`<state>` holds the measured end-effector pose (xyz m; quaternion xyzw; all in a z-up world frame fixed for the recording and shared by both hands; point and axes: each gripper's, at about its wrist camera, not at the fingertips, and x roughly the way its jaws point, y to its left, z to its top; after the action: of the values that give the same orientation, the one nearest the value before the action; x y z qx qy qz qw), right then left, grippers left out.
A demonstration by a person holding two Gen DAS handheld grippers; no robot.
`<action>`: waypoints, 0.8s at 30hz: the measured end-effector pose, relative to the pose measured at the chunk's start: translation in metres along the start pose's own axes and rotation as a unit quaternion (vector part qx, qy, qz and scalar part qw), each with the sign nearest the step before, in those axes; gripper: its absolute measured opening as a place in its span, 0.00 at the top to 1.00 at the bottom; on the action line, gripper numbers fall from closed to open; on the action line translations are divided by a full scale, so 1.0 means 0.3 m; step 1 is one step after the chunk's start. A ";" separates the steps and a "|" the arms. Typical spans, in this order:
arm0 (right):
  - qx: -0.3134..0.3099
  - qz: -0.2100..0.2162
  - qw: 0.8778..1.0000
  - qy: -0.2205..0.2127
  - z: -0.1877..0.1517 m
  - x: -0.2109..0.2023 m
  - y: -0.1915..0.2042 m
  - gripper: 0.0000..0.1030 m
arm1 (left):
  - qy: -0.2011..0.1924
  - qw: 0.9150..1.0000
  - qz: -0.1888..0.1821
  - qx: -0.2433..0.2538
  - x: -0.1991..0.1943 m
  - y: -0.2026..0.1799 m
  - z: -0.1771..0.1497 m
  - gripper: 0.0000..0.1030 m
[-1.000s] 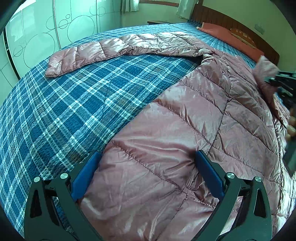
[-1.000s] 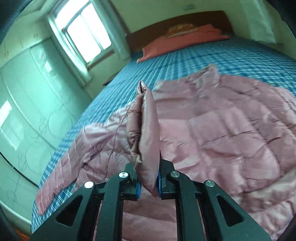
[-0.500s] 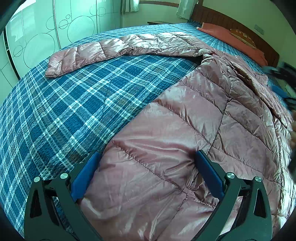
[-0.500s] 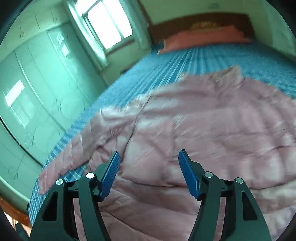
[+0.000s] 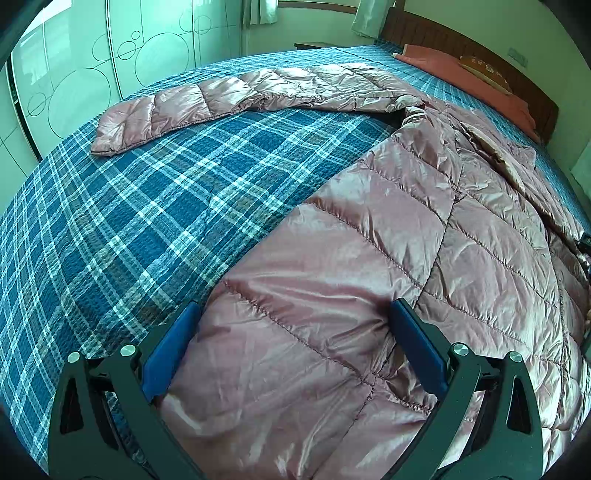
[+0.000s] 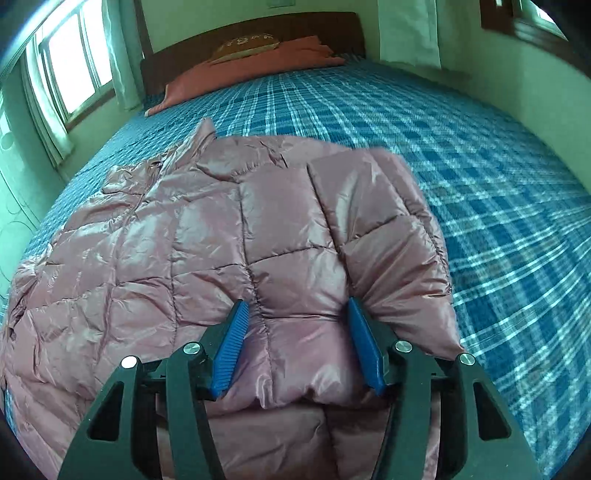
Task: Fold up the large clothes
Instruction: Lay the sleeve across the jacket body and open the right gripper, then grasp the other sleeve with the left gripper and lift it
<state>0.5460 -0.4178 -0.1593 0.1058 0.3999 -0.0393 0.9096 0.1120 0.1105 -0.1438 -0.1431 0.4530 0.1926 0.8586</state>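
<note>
Two grippers, one garment. Step in hand, as judged: early in the fold, with the right side of the coat already turned in over the body and the left sleeve not yet brought in.

Item 1: shiny dusty-pink quilted puffer coat (image 5: 388, 229). Location: spread on the blue-and-white plaid bedspread (image 5: 147, 229), hem near, collar toward the far dark wooden headboard (image 6: 251, 27). Left sleeve (image 5: 229, 98) lies fully extended to the far left, flat on the plaid. Right edge is doubled over onto the body, a thick rounded fold with bare bedspread beside it on the right. Fabric glossy, puffed in stitched panels, lightly creased; likely slippery and springy under a pinch.

Item 2: left gripper (image 5: 295, 343). Blue pads wide apart, straddling the near hem corner, clamping nothing.

Item 3: right gripper (image 6: 295, 339). Pads partly open around a bulge of the folded layer near the hem; not closed on it.

Item 4: salmon-red pillow (image 6: 236, 72), far end of the bed, well apart from the coat.

Next move, as judged: take the extended sleeve and lay it across the body, pinching deep enough to hold the padding.
</note>
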 end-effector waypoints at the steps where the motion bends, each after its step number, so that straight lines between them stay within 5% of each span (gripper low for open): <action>1: 0.006 0.006 1.000 -0.006 0.000 -0.014 0.010 0.46 | 0.000 1.000 0.001 0.000 0.000 0.000 0.001 0.02; 5: -0.009 0.019 1.000 -0.010 -0.024 -0.015 0.075 0.44 | 0.000 1.000 0.001 0.001 0.004 0.001 0.005 0.02; 9: -0.059 -0.024 0.998 -0.001 -0.045 0.028 0.143 0.36 | 0.001 1.000 0.001 0.002 0.007 0.001 0.005 0.02; 17: -0.066 -0.002 0.998 -0.001 -0.093 0.028 0.183 0.36 | 0.006 1.000 -0.006 -0.003 0.013 0.006 0.006 0.02; 24: -0.043 0.018 0.999 -0.012 -0.101 -0.056 0.149 0.35 | 0.011 0.998 -0.063 0.011 -0.011 0.081 0.038 0.02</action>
<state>0.5200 -0.3676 -0.1596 0.0737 0.3886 -0.0069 0.9184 0.1074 0.1362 -0.1365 -0.1641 0.4545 0.1317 0.8655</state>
